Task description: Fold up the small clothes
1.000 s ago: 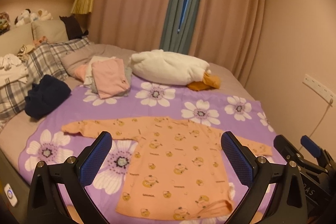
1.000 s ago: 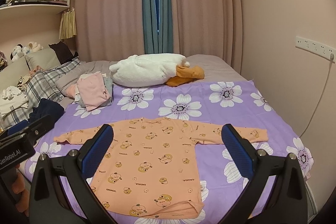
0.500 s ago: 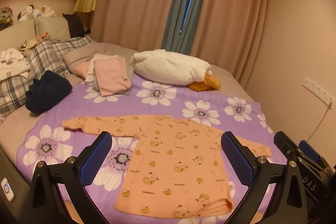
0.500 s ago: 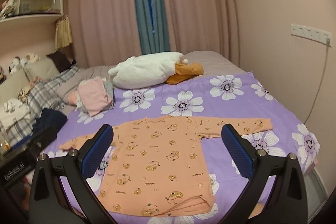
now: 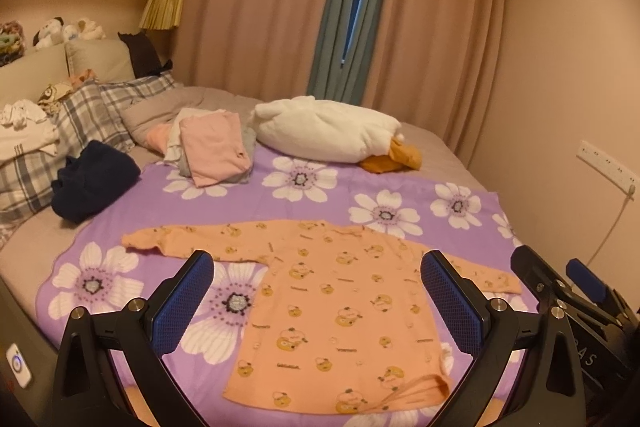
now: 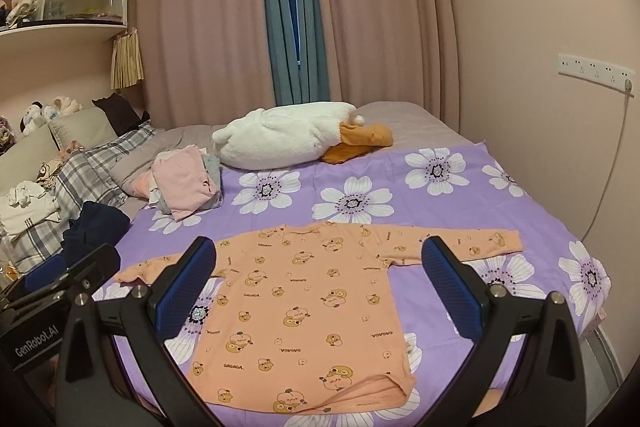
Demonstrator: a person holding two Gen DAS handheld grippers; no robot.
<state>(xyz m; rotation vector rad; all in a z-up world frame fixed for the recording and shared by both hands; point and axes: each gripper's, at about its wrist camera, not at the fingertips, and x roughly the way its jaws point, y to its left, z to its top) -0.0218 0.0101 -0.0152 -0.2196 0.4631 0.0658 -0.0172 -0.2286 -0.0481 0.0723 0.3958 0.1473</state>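
A: Both the left gripper point(image 5: 316, 295) and right gripper point(image 6: 320, 291) are spread wide, holding nothing.

B: The orange cartoon-print long-sleeved cotton top point(image 6: 308, 303) lies flat on the purple flowered bedsheet point(image 6: 440, 203). I'd pinch each sleeve cuff and fold it inward evenly.

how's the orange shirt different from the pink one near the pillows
The orange long-sleeved shirt lies spread flat with both sleeves out; the pink garment is folded into a compact bundle. The orange one is printed with small cartoon figures and lettering; the pink one looks plain. The orange one lies alone on the purple flowered sheet; the pink one tops a small pile of clothes. Both are on the bed, and neither gripper touches them.
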